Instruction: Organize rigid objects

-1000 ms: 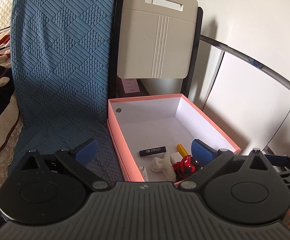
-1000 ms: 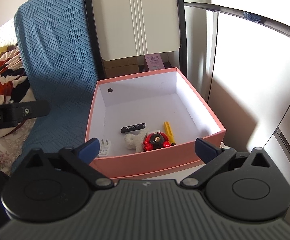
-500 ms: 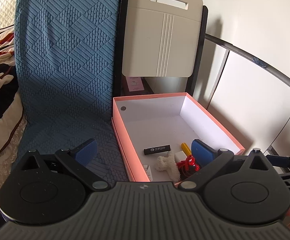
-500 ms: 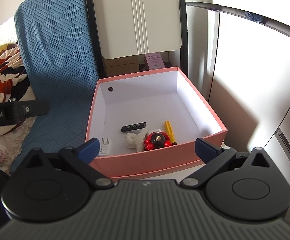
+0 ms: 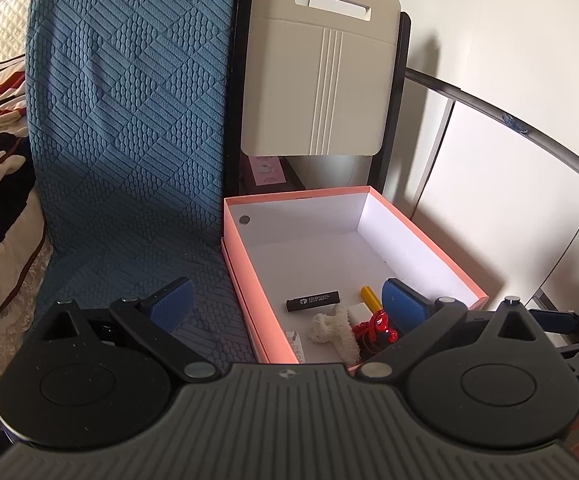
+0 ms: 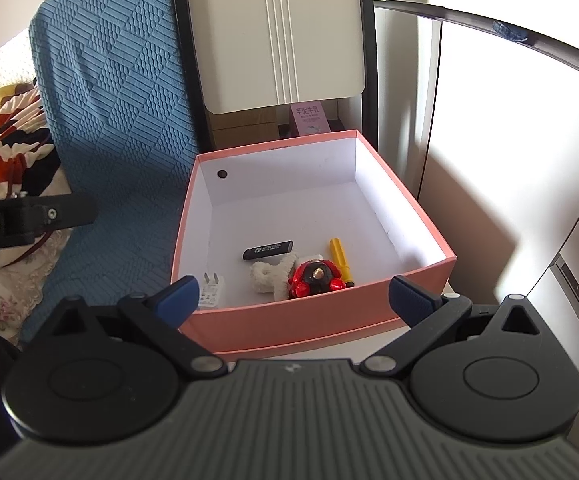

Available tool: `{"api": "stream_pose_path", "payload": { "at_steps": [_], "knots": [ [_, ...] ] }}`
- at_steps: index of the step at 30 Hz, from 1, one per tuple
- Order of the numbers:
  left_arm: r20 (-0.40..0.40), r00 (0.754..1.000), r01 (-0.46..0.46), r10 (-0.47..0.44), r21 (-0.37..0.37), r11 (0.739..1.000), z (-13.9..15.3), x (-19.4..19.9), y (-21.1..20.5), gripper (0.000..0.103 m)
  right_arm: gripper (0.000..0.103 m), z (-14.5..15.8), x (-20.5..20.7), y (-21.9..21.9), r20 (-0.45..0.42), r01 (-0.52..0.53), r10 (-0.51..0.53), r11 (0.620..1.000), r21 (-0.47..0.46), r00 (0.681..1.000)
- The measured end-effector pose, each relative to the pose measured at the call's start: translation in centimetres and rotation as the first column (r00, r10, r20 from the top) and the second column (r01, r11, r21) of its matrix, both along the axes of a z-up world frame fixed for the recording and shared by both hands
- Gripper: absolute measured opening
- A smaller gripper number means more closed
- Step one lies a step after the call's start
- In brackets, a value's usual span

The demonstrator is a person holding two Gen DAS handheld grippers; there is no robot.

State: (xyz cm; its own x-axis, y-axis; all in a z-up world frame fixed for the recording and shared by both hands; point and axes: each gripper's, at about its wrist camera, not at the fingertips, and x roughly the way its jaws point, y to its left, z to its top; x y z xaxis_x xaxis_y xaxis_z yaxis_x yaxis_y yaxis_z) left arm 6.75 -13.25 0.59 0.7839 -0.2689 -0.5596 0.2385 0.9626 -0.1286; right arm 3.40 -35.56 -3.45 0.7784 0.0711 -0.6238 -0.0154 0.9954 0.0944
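White walls, blue quilted cover (image 5: 129, 140) | pink box (image 6: 317, 324) beside it | both grippers' fingers apart, empty

Box (image 6: 249, 332) right of cushion (image 6: 121, 128) — stick (image 6: 267, 250), toy (image 6: 315, 278) inside.

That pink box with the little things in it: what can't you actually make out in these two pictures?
- Pink box, left wrist view: the left gripper hides its near wall.
- Red toy, left wrist view: partly behind a blue fingertip.
- Black stick: its printing is too small to read in either view.
- White plug, left wrist view: mostly hidden by the box wall.
- What the box rests on: hidden by the right gripper.
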Motion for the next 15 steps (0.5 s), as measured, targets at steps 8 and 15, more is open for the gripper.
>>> {"api": "stream_pose_path", "payload": {
  "at_steps": [8,15],
  "knots": [
    [0.007,1.000,-0.005,0.004,0.002,1.000,0.12,-0.04,0.12,0.102,0.103,-0.20,-0.01,0.17,-0.005,0.000,0.000,1.000,-0.005,1.000],
    [0.004,1.000,-0.002,0.002,0.002,1.000,0.13,0.03,0.16,0.102,0.103,-0.24,0.02,0.24,-0.007,-0.003,0.003,1.000,-0.005,1.000]
  ]
}}
